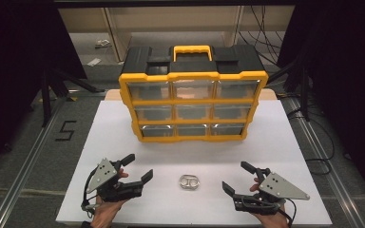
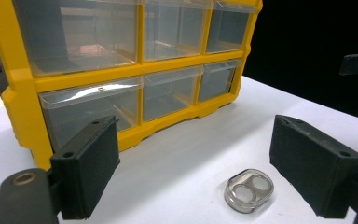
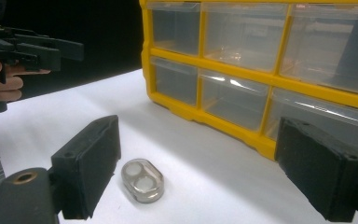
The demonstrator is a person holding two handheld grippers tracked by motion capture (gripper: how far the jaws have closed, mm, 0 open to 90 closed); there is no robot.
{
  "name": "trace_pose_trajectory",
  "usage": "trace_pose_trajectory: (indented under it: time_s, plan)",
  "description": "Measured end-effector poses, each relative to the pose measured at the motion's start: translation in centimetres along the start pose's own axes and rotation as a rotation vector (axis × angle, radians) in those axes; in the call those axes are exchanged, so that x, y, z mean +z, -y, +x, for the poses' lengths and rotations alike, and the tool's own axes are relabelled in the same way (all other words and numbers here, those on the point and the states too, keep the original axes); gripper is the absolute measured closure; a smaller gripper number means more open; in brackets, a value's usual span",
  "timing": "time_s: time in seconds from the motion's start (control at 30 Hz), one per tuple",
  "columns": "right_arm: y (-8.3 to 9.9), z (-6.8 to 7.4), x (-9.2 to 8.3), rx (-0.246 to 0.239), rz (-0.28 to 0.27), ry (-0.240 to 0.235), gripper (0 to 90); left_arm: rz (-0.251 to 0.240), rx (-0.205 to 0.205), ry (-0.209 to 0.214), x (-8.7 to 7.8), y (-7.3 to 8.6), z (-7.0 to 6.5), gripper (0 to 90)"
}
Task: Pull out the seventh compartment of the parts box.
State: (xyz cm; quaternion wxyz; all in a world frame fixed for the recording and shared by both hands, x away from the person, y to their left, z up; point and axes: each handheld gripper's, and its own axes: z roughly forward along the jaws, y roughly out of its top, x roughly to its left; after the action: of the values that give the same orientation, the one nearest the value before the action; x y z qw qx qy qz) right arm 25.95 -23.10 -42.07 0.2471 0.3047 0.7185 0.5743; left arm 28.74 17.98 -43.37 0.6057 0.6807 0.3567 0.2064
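No step of the handling has begun, to judge by the layout. The small clear case (image 1: 189, 182), an oval piece with two round wells, lies flat on the white table (image 1: 285, 156) near the front edge, midway between the two grippers and touched by neither. The left gripper (image 1: 137, 169) is held to its left with jaws spread wide and nothing between them. The right gripper (image 1: 235, 176) is held to its right, likewise released and empty. Both point inward toward the case. In the left gripper view the case (image 2: 249, 190) sits just short of the right-hand jaw; in the right gripper view it (image 3: 142, 180) lies just beside the left-hand jaw.

The drawer cabinet (image 1: 193, 104) stands at the far side of the table, well apart from the case. All drawers appear closed and empty.

Remaining, by judgement: approach, grasp and placement.

Count: one case, one cabinet with nine drawers in three rows of three, two grippers.
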Motion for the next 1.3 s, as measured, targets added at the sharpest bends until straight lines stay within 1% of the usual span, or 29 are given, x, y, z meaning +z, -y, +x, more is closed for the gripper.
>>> trace_pose_trajectory:
  time_s: [0.2,0.3,0.4,0.47,0.53,0.57,0.6,0.63,0.67,0.73,0.87,0.9,0.93,0.97,1.03,1.07,1.17,1.3]
  plan:
    - [0.0,0.0,0.0,0.001,-0.002,-0.004,15.4,-0.003,-0.001,-0.004,-0.1,0.0,0.0,15.4]
    - [0.0,0.0,0.0,0.003,0.002,-0.007,15.4,-0.003,-0.002,-0.018,0.1,-0.1,0.1,15.5]
    - [0.0,-0.1,0.0,0.008,0.001,-0.011,15.4,0.006,-0.001,-0.019,0.4,-0.2,0.2,15.6]
    - [0.0,-0.1,0.1,0.010,0.001,-0.013,15.4,0.020,0.019,-0.018,0.7,-0.2,0.2,15.6]
    - [0.0,-0.1,0.0,0.010,0.001,-0.015,15.4,0.030,0.027,-0.021,0.8,-0.2,0.2,15.6]
    - [0.0,-0.1,0.0,0.010,-0.001,-0.016,15.4,0.035,0.037,-0.024,0.9,-0.3,0.2,15.6]
    - [0.0,-0.1,0.0,0.010,-0.001,-0.016,15.4,0.035,0.037,-0.024,0.9,-0.3,0.2,15.6]
    - [0.0,-0.1,0.0,0.012,0.002,-0.016,15.4,0.042,0.060,-0.029,1.1,-0.4,0.1,15.6]
    - [0.0,-0.1,0.0,0.012,0.002,-0.017,15.5,0.043,0.062,-0.031,1.2,-0.4,0.1,15.6]
    - [0.0,-0.1,0.1,0.014,-0.002,-0.019,15.4,0.047,0.054,-0.019,1.5,-0.6,0.1,15.6]
    - [0.0,-0.1,0.1,0.014,0.000,-0.019,15.5,0.067,0.086,-0.013,2.1,-0.8,0.1,15.5]
    - [0.0,-0.1,0.1,0.014,0.000,-0.019,15.5,0.067,0.086,-0.013,2.1,-0.8,0.1,15.5]
    - [0.0,0.0,0.1,0.010,0.001,-0.019,15.5,0.074,0.099,-0.018,2.3,-0.8,0.1,15.5]
    - [0.0,0.0,0.1,0.011,0.001,-0.020,15.5,0.090,0.137,-0.033,2.6,-0.9,0.2,15.5]
    - [0.0,0.0,0.1,0.012,-0.002,-0.024,15.5,0.097,0.133,-0.034,2.9,-1.1,0.4,15.4]
    - [0.0,0.0,0.1,0.012,-0.001,-0.026,15.5,0.103,0.139,-0.035,3.0,-1.3,0.5,15.4]
    - [0.1,-0.1,0.2,0.011,0.002,-0.024,15.5,0.121,0.180,-0.052,3.6,-1.5,0.7,15.4]
    - [0.1,-0.1,0.2,0.012,0.001,-0.024,15.5,0.136,0.195,-0.059,4.1,-1.6,0.9,15.4]
